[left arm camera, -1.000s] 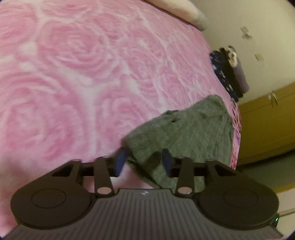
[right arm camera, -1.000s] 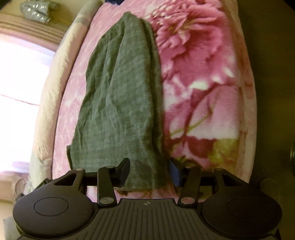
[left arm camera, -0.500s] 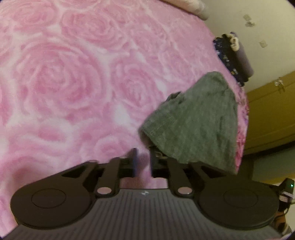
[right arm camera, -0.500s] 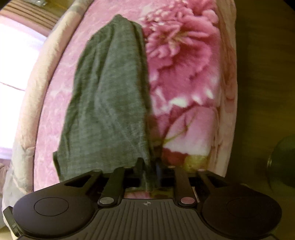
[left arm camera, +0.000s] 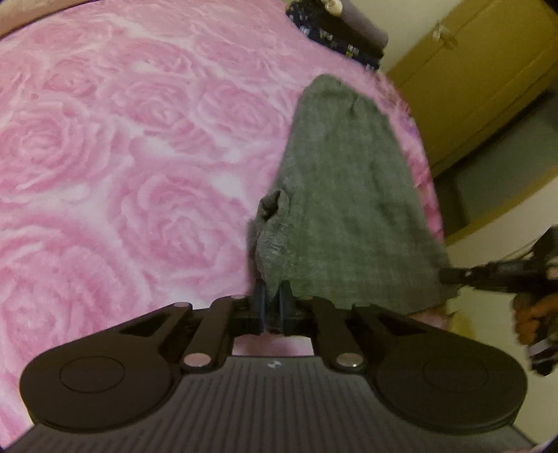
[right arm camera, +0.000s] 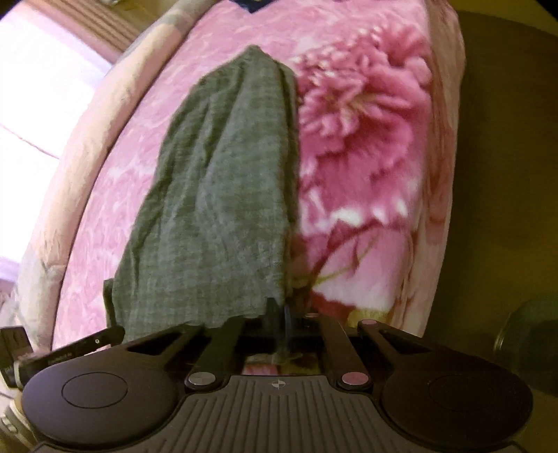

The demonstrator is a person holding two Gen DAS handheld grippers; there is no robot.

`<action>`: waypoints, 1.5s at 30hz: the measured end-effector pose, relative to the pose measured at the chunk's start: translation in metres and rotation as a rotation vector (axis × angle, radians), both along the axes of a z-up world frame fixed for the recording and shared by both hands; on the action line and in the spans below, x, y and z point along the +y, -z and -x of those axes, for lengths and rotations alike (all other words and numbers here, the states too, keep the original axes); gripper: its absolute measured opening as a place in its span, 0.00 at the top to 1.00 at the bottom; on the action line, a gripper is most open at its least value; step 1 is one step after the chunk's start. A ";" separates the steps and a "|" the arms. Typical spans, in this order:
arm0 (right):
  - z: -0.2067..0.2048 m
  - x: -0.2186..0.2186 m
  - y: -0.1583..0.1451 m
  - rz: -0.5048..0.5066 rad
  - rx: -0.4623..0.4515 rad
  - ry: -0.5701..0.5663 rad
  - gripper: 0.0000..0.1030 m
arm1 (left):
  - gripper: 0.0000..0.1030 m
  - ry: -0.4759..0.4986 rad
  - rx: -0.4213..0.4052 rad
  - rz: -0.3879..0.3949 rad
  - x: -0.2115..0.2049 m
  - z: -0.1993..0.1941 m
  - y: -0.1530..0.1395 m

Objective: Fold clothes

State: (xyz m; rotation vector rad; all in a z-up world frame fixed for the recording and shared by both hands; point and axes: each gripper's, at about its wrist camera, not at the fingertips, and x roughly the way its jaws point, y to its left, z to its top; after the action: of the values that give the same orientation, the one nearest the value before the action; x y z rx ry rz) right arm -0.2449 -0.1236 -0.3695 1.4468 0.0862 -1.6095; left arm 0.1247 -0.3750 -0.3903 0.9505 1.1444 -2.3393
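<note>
On pink bedspread point(left arm camera: 122, 174) | grey garment point(left arm camera: 341, 195) | left gripper point(left arm camera: 271, 296), right gripper point(right arm camera: 279, 313) clamping corners

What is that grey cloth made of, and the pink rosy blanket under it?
The crumpled grey garment looks like thin woven cotton or linen: matte, with a faint checked weave and soft wrinkles. The pink rose-patterned blanket looks like plush fleece, since its raised roses seem fuzzy. Both are guesses from looks.

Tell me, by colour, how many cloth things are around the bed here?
Grey: 1, the garment pinched at two corners
Pink: 1, the rose blanket
Dark: 1, a patterned pile at the far edge; how many pieces it holds I cannot tell
Total: 3
</note>
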 end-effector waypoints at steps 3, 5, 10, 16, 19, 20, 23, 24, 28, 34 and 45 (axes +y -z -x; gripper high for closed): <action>0.002 0.003 -0.010 0.034 0.006 -0.015 0.99 | 0.99 -0.022 0.061 -0.067 -0.004 -0.010 -0.008; 0.003 0.004 -0.016 0.058 0.003 -0.018 0.99 | 1.00 -0.057 0.116 -0.120 -0.006 -0.016 -0.013; 0.013 0.013 -0.028 0.121 -0.016 0.041 0.99 | 1.00 -0.176 0.212 -0.271 -0.008 -0.029 -0.003; 0.009 0.008 0.014 -0.062 -0.012 0.046 0.99 | 0.99 -0.202 -0.030 -0.202 0.001 -0.018 0.028; 0.006 0.007 0.011 -0.082 0.005 0.054 0.98 | 0.99 -0.198 -0.103 -0.110 0.004 -0.016 0.011; 0.006 0.006 0.007 -0.098 0.022 0.059 0.98 | 0.98 -0.205 -0.131 -0.077 0.004 -0.017 0.003; -0.001 0.000 -0.015 -0.098 0.146 0.066 0.98 | 0.97 -0.211 -0.161 0.015 0.005 -0.014 -0.016; -0.004 -0.003 -0.024 -0.086 0.200 0.062 0.98 | 0.97 -0.201 -0.150 0.043 0.002 -0.006 -0.021; -0.017 -0.041 -0.038 0.016 0.311 -0.024 0.98 | 0.97 -0.127 -0.080 0.096 -0.009 0.031 -0.027; -0.017 -0.072 0.007 -0.030 0.250 -0.044 0.98 | 0.97 -0.048 -0.144 0.067 -0.014 0.064 0.015; 0.052 -0.034 -0.011 0.149 0.019 0.222 0.26 | 0.97 -0.123 -0.058 0.007 -0.017 0.040 0.001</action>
State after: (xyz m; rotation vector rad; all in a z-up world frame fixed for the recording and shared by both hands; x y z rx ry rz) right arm -0.2971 -0.1573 -0.3585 1.3629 -0.1863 -1.7685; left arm 0.0848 -0.3919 -0.3915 0.9126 1.1385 -2.2024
